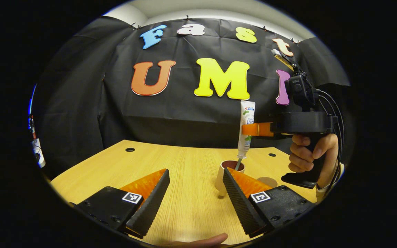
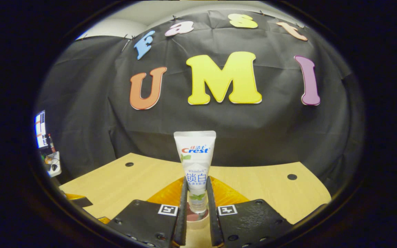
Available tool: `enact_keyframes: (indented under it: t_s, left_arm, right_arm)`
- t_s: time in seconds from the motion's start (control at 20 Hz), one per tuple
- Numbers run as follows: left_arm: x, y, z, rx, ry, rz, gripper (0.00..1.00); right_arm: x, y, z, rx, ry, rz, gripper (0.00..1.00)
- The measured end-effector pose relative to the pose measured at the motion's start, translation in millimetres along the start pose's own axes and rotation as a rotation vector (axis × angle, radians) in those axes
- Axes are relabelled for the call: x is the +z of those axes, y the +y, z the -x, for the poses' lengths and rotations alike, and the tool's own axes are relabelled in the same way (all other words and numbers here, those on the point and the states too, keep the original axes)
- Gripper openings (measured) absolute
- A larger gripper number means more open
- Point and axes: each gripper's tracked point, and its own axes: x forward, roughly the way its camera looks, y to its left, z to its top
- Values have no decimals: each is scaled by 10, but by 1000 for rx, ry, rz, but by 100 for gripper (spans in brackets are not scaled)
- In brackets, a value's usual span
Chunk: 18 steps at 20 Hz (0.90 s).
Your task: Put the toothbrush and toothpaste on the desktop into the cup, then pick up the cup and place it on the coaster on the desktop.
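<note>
My right gripper [image 2: 196,181] is shut on an upright white toothpaste tube [image 2: 195,155], cap end down. In the left gripper view the same tube [image 1: 247,120] hangs just above a white cup [image 1: 220,177] with a brown inside, held by the right gripper [image 1: 246,129] and a hand [image 1: 308,155]. A thin stick [image 1: 238,163] leans out of the cup's mouth under the tube; I cannot tell whether it is the toothbrush. In the right gripper view the cup's rim [image 2: 196,217] shows between the fingers, below the tube. My left gripper [image 1: 195,172] stands open low over the table, its right finger hiding part of the cup.
A round tan coaster [image 1: 268,181] lies on the wooden desktop [image 1: 184,162] just right of the cup. Small dark holes [image 1: 130,150] dot the desk's far side. Part of the left gripper [image 2: 78,200] shows at the lower left of the right gripper view.
</note>
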Motion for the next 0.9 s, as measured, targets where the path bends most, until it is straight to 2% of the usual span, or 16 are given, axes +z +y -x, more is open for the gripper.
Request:
enact_keyframes:
  t_s: [0.1,0.2,0.35,0.4,0.5,0.6,0.75,0.8,0.9]
  left_arm:
    - [-58,35,-24,3,18,7,98]
    - [-85,80,-29,12,26,11,98]
    - [-108,94,-26,15,33,10,98]
    - [-89,81,-34,16,32,8,99]
    - [-86,56,-53,13,31,5,98]
    - [-98,7,-70,6,35,7,98]
    - [-149,-96,-97,-22,59,22,99]
    - [-157,-132,-105,-34,64,26,99]
    - [-189,-191,-147,-41,79,11,98]
  right_arm:
    - [-39,24,-50,-4,8,15,28]
    - [1,43,-22,9,-6,16,34]
    - [174,-15,104,-7,-69,47,52]
    - [222,-31,149,-12,-83,51,63]
    - [275,-38,210,-9,-95,50,74]
    - [292,-61,269,-6,-95,41,81]
    - [302,-178,359,-25,-80,13,84]
    - [298,-206,386,-24,-71,-6,96]
    - [284,-311,490,-21,-63,-38,98]
